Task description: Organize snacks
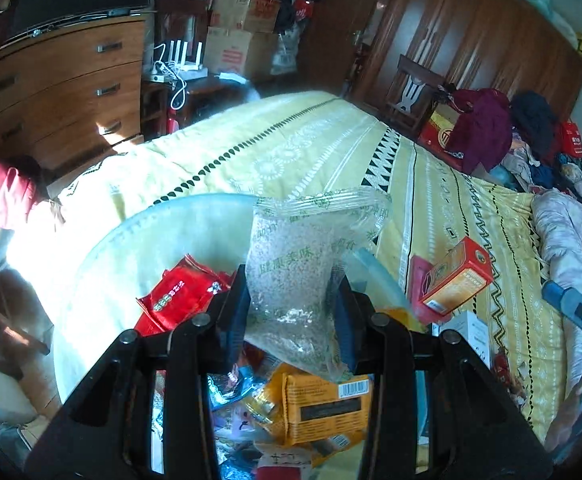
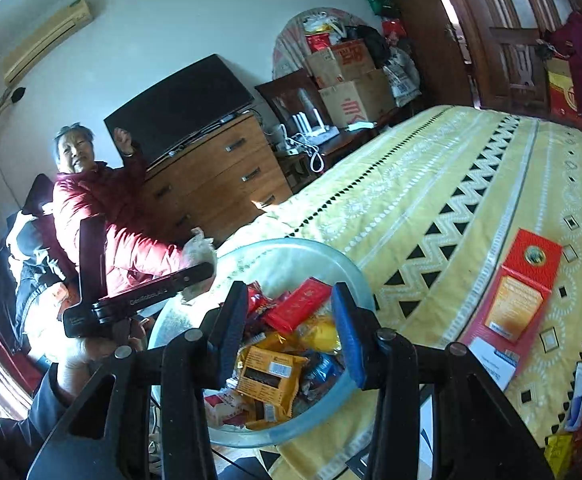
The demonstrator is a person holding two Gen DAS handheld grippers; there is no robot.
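Clear plastic packet point(image 1: 295, 280) sat clamped in the left gripper point(image 1: 293, 300) above the glass bowl point(image 2: 355, 276) of snacks on the yellow bedspread point(image 2: 431, 184). Only the right view showed a seated person point(image 2: 103, 216); the right gripper point(image 2: 291, 332) hung empty, fingers parted, over the bowl, an orange box point(image 1: 457, 276) lying beside it.

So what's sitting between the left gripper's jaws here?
A clear plastic bag of pale grains with green print, pinched between the left gripper's jaws and held above the snack-filled glass bowl. The left wrist view shows it.
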